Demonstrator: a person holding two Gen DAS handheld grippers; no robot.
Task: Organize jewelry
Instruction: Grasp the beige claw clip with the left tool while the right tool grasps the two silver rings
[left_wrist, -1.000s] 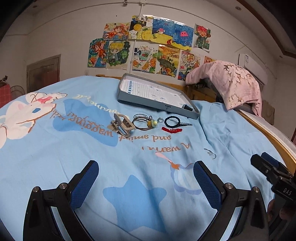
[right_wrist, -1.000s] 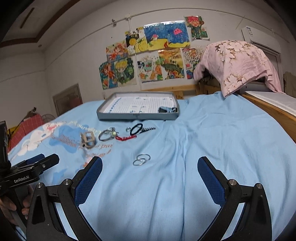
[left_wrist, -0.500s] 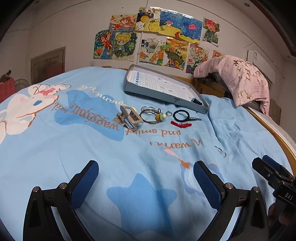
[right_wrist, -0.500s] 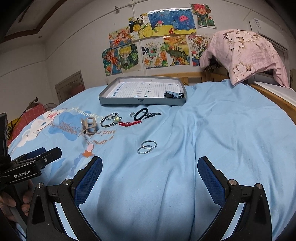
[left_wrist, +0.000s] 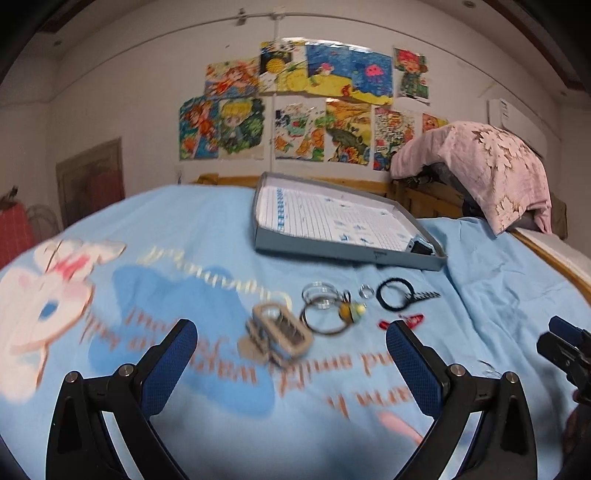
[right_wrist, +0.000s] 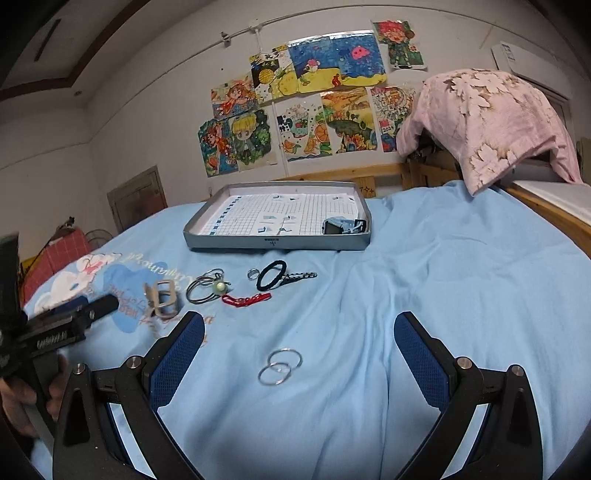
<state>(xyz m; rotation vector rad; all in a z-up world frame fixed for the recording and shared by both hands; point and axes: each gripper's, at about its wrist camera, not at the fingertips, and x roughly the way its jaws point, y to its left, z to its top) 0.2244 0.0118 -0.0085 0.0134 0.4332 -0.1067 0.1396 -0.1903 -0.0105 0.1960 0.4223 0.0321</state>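
Right wrist view: the right gripper (right_wrist: 299, 363) has its jaws spread wide and holds nothing. A pair of linked silver rings (right_wrist: 280, 367) lies on the light blue bedsheet (right_wrist: 443, 295) between the two blue pads (right_wrist: 177, 362), a little toward the left one, touching neither. Ahead of the jaws, a row of jewelry rests on the sheet: a red hair clip (right_wrist: 245, 299), a wire bangle with a pale green bead (right_wrist: 207, 288), a black hair tie (right_wrist: 271, 278) with a dotted clip beside it, a small silver ring (right_wrist: 253, 274), and a beige claw clip (right_wrist: 162, 297) ahead of the left pad. Farther forward sits a shallow grey tray (right_wrist: 277, 243), with a small dark object in its right near corner. At the left edge a hand (right_wrist: 22, 402) grips the other tool's handle.

Left wrist view, blurred by motion: the left gripper (left_wrist: 291, 354) is likewise wide open and empty. The beige claw clip (left_wrist: 280, 332) lies between the pads and just ahead of them, with the bangle (left_wrist: 325, 317), silver ring (left_wrist: 366, 291), black hair tie (left_wrist: 393, 295) and red clip (left_wrist: 404, 320) ahead toward the right pad. The grey tray (left_wrist: 332, 254) stands farther ahead, and the right tool shows at the right edge.
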